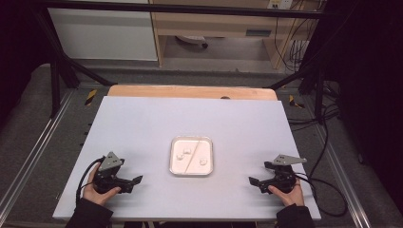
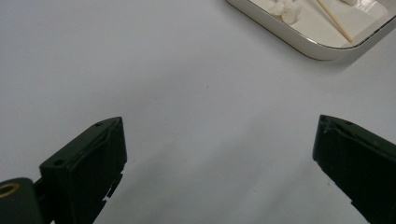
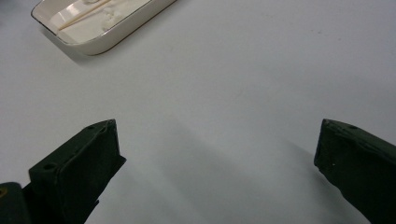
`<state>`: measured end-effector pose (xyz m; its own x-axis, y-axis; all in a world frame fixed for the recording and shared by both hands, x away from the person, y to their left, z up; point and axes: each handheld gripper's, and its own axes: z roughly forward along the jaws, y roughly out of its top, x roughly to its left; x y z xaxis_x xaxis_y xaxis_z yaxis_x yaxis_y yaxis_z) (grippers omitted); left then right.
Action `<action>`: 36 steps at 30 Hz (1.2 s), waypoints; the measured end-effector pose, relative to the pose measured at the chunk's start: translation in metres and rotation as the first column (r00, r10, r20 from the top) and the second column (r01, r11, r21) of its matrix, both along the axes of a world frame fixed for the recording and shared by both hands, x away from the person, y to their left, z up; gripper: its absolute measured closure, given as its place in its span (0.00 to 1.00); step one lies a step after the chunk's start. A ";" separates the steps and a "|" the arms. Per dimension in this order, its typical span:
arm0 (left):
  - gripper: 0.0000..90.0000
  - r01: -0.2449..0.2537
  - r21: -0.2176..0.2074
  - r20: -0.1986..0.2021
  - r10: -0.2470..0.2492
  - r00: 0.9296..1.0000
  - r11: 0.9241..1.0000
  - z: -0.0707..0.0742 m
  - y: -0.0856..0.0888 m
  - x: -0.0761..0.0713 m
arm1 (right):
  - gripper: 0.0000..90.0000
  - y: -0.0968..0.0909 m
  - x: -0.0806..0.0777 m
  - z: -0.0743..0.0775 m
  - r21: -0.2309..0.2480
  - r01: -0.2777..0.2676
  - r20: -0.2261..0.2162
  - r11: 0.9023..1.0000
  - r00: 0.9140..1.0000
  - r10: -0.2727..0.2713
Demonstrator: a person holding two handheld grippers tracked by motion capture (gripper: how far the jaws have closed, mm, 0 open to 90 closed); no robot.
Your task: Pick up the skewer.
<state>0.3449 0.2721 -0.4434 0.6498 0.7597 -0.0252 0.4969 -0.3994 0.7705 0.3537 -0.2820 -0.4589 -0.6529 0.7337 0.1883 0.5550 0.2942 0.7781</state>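
Note:
A white square tray [image 1: 173, 142] sits in the middle of the pale table. Inside it lie a thin wooden stick [image 1: 189, 156] and small white cotton-like balls [image 1: 180, 155]. My left gripper [image 1: 137, 180] rests near the front left of the table, held by a hand, jaws wide apart with nothing between them. My right gripper [image 1: 253, 181] rests at the front right, also open and empty. In the left gripper view the tray [image 2: 299, 44] is at upper right, with the stick [image 2: 334, 19] and balls [image 2: 285, 10]. In the right gripper view the tray [image 3: 116, 35] is at upper left.
The pale table top [image 1: 142, 123] lies on a wooden board [image 1: 190, 91]. A dark metal frame [image 1: 57, 71] stands around it, with cables [image 1: 328, 142] trailing at the right. Bare table surface separates each gripper from the tray.

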 end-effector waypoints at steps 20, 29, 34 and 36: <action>0.04 -0.011 0.019 -0.003 0.011 1.000 1.000 0.002 -0.006 0.003 | 0.01 0.000 0.000 0.000 -0.006 -0.001 0.003 1.000 1.000 0.001; 0.04 -0.006 0.020 -0.002 0.006 1.000 1.000 0.004 -0.011 0.005 | 0.01 0.000 0.001 -0.001 -0.010 -0.006 -0.001 1.000 1.000 0.006; 0.04 -0.009 0.017 -0.004 0.009 1.000 1.000 0.005 -0.014 0.006 | 0.01 0.000 0.001 -0.001 -0.013 -0.005 0.001 1.000 1.000 0.005; 0.04 -0.015 0.023 -0.006 0.015 1.000 1.000 0.006 -0.016 0.006 | 0.01 0.000 0.001 -0.001 -0.012 -0.002 0.002 1.000 1.000 0.002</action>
<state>0.3507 0.2558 -0.4372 0.6382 0.7698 -0.0114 0.5076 -0.4096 0.7580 0.3544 -0.2822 -0.4595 -0.6551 0.7343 0.1778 0.5524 0.3050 0.7758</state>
